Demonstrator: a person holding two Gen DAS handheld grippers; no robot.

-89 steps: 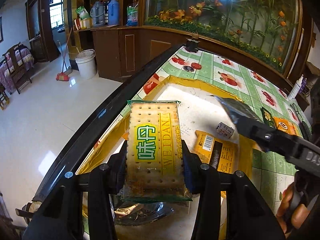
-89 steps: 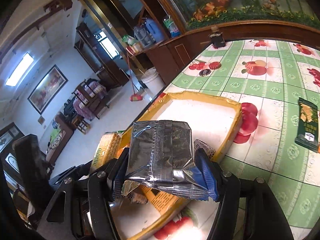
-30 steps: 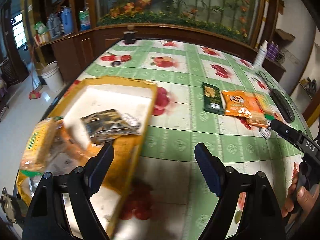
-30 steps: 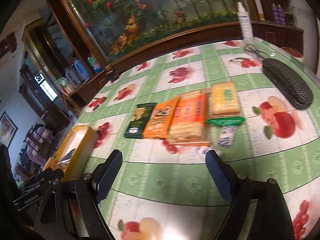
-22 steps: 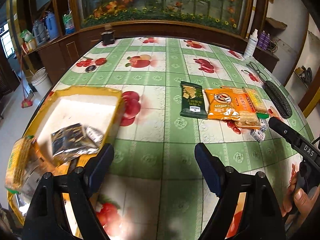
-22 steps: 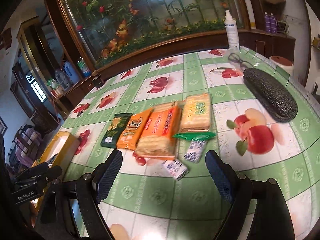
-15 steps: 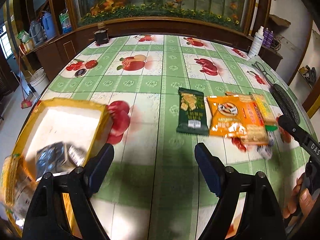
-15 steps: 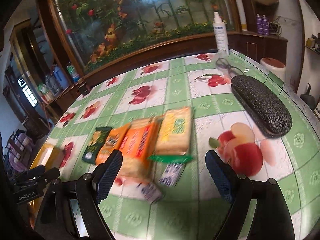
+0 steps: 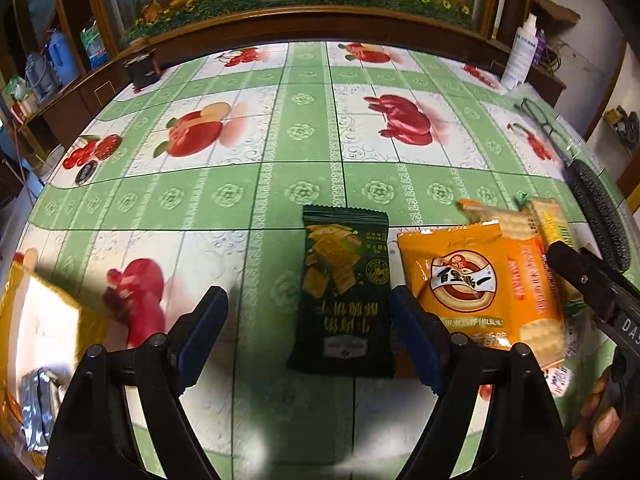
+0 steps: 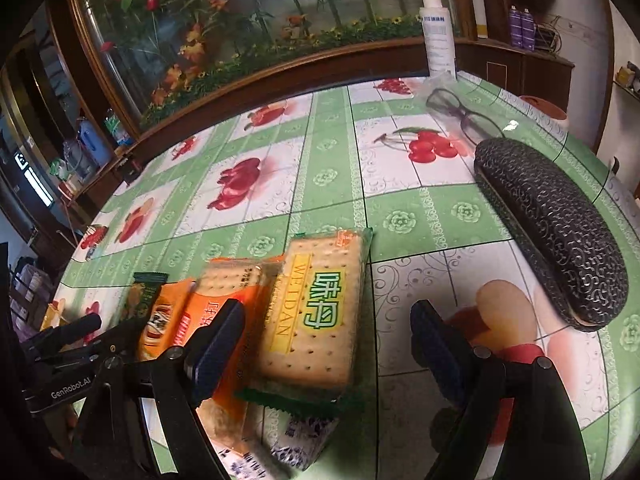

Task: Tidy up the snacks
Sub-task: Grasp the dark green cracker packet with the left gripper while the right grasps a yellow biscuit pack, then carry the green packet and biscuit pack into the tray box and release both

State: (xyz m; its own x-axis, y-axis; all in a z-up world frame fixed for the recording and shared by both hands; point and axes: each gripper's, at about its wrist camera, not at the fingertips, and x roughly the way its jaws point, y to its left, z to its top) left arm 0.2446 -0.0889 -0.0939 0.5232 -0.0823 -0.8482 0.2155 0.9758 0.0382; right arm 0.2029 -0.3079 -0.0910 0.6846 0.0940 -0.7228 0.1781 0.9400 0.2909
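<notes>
Hiding under the cracker pack [image 10: 316, 312], perhaps small sachets [image 10: 300, 440].

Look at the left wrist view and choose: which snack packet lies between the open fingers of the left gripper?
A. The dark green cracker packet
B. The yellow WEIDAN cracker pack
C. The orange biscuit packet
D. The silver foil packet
A: the dark green cracker packet lies flat on the tablecloth between the fingers of the open left gripper, with the orange biscuit packet outside them.

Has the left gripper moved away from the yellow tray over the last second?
Yes. The left gripper has swung rightward: the yellow tray slid to the frame's left edge, and the dark green snack packet now lies between its open jaws.
</notes>
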